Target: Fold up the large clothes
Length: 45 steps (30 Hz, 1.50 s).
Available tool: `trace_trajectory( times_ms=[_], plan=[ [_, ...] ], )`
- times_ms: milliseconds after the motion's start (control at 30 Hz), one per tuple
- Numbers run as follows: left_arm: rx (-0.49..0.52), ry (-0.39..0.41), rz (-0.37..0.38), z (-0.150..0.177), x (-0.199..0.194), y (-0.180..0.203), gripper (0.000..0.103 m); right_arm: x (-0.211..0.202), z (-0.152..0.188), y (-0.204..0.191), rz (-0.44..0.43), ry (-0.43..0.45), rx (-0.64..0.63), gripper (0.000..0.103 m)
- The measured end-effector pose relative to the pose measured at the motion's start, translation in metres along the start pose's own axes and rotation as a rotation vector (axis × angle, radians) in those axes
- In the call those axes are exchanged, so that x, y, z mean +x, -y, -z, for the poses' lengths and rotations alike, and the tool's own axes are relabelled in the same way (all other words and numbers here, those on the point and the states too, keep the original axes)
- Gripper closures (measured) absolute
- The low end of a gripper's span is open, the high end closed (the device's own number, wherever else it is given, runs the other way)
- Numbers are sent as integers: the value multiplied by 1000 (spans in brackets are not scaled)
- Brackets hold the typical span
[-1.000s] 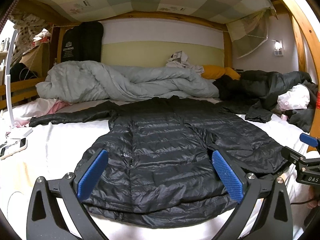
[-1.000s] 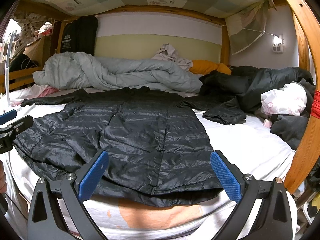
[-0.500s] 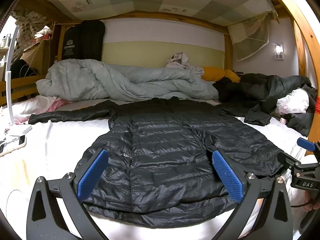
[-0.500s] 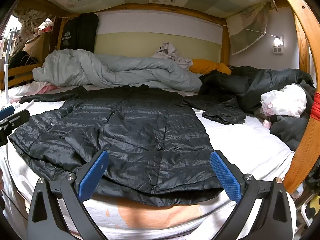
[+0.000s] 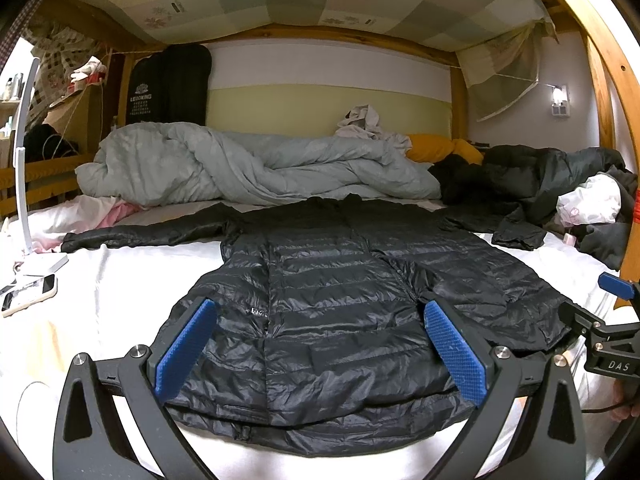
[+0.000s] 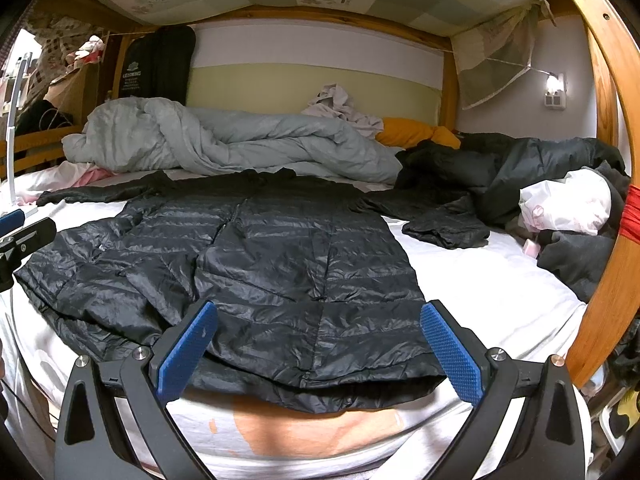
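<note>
**Left wrist view: black puffer coat spread flat on the bed, both claws spread above its hem**

Left wrist view shows a white-sheeted bed (image 5: pixel 120 280) inside a wooden bunk frame (image 5: pixel 612 92), with a checked cloth overhead. A crumpled pale grey-green duvet (image 5: pixel 248 164) lies along the far wall. A long, shiny black quilted puffer coat (image 5: pixel 328 312) lies flat in the middle of the sheet, collar toward the duvet, hem at the near edge, one sleeve stretched out to the left. A heap of dark garments (image 5: pixel 532 184) sits at the far right, with a white plastic bag (image 5: pixel 588 204) on it. A white-cased phone (image 5: pixel 28 298) rests on the sheet at the left edge.

The left gripper (image 5: pixel 320 344), with blue ribbed pads, is spread wide above the coat's hem, pinching nothing. In the right wrist view the right gripper (image 6: pixel 318 350) is likewise spread wide over the hem's right part, empty.
</note>
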<state>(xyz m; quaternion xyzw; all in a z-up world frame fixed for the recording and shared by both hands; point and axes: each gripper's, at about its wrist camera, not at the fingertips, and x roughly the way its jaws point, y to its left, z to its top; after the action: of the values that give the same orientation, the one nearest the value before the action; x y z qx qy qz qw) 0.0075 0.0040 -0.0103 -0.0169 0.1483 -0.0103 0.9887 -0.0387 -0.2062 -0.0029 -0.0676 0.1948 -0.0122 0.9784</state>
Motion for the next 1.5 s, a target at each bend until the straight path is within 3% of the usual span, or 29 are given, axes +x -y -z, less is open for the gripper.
trace_trajectory(
  times_ms=[1500],
  plan=[
    [25, -7, -13, 1, 1, 7, 0, 3, 3, 0, 4, -13, -11, 0]
  ],
)
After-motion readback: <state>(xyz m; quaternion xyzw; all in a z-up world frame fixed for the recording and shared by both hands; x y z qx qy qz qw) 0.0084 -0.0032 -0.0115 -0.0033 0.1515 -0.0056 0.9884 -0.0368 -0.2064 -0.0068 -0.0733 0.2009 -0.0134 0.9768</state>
